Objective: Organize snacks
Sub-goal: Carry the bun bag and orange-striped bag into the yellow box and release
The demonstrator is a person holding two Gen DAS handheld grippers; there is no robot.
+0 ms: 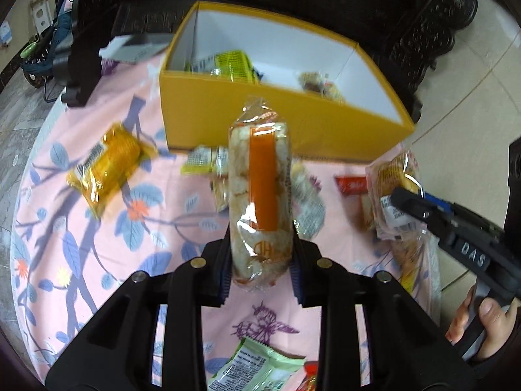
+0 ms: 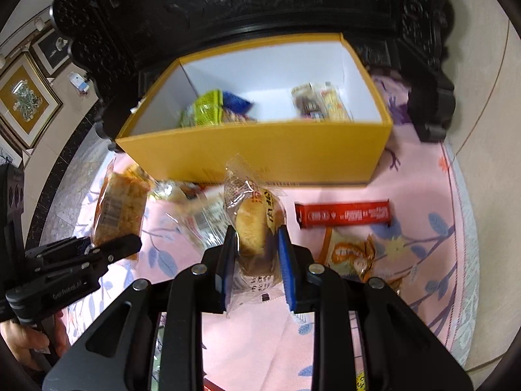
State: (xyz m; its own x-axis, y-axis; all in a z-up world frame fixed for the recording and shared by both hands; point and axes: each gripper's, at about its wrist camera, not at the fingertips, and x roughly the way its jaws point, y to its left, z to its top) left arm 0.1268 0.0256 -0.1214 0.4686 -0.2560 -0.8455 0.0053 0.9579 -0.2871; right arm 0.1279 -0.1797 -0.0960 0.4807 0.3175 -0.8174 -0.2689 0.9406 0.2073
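Note:
In the left wrist view my left gripper (image 1: pixel 260 257) is shut on a long clear-wrapped cracker pack (image 1: pixel 260 176) with an orange stripe, held off the pink flowered cloth. In the right wrist view my right gripper (image 2: pixel 255 254) is shut on a bun in a clear wrapper (image 2: pixel 254 218), also lifted. The open yellow box (image 1: pixel 276 127) (image 2: pixel 260 153) stands just beyond both. Inside it lie a green packet (image 2: pixel 205 107) on the left and small wrapped snacks (image 2: pixel 319 101) on the right. Each gripper shows in the other's view: right gripper (image 1: pixel 403 195), left gripper (image 2: pixel 130 244).
Loose on the cloth are an orange-yellow packet (image 1: pixel 107 169), a pale green packet (image 1: pixel 257 368), a red bar (image 2: pixel 343 213) and an orange-and-white packet (image 2: pixel 351 254). Dark carved furniture (image 2: pixel 260 6) rises behind the box. The round table's edge (image 2: pixel 465 260) curves on the right, with floor beyond.

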